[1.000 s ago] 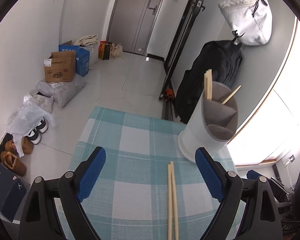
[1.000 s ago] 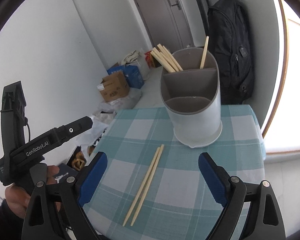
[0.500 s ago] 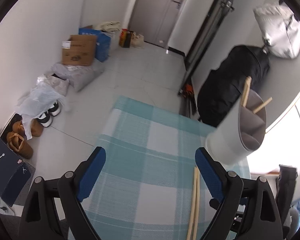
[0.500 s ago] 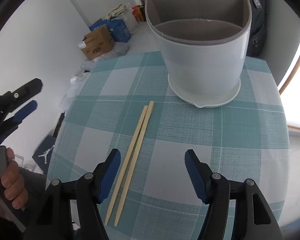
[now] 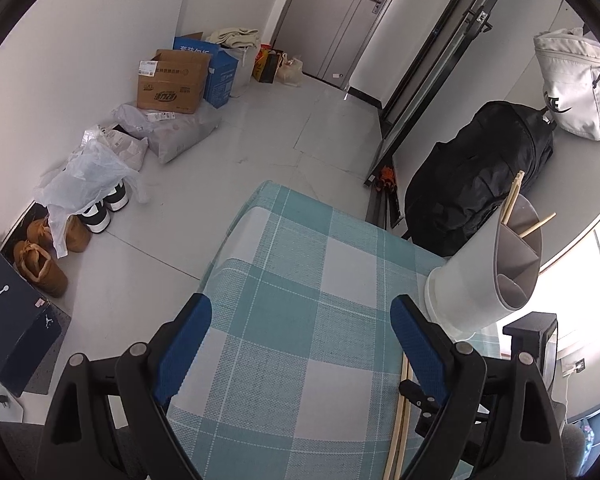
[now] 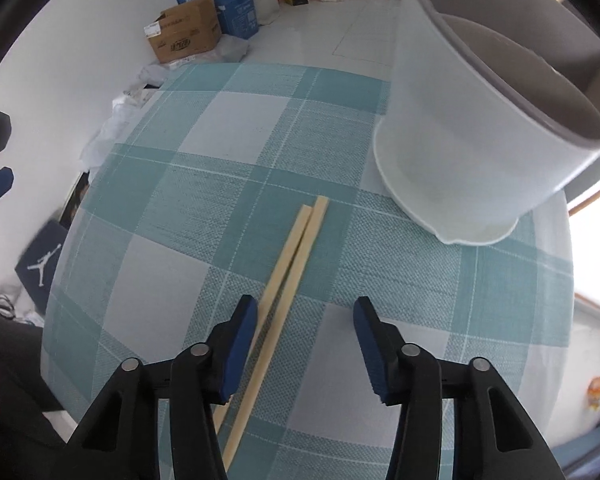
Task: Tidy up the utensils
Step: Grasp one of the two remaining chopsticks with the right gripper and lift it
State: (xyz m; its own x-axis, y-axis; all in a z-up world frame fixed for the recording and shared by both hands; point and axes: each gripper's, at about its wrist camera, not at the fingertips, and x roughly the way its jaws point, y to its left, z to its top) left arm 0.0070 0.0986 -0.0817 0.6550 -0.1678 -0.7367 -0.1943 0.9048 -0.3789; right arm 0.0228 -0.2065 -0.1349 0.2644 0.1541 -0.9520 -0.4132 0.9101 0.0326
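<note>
Two pale wooden chopsticks (image 6: pixel 296 248) lie side by side on the teal checked tablecloth (image 6: pixel 204 200). My right gripper (image 6: pixel 305 320) hangs low over their near half, its jaws closing. The sticks run between the blue pads, close to the left one, and neither pad presses on them. A white divided utensil holder (image 6: pixel 452 152) stands just behind, at the right. In the left wrist view the holder (image 5: pixel 472 284) has chopsticks standing in it, and the loose pair (image 5: pixel 400 428) shows at the bottom right. My left gripper (image 5: pixel 300 330) is open over bare cloth, holding nothing.
The tablecloth (image 5: pixel 300 280) ends at the table's far and left edges. Beyond, on the floor, are cardboard boxes (image 5: pixel 172 84), plastic bags, shoes (image 5: pixel 44 252) and a black backpack (image 5: pixel 476 184). A white bag (image 5: pixel 576 88) hangs on the wall. A closed door stands at the back.
The right gripper dropped toward the table and tipped downward, its jaws narrowing around the loose chopsticks. The left gripper swung leftward, so the holder slid to the right of its view.
</note>
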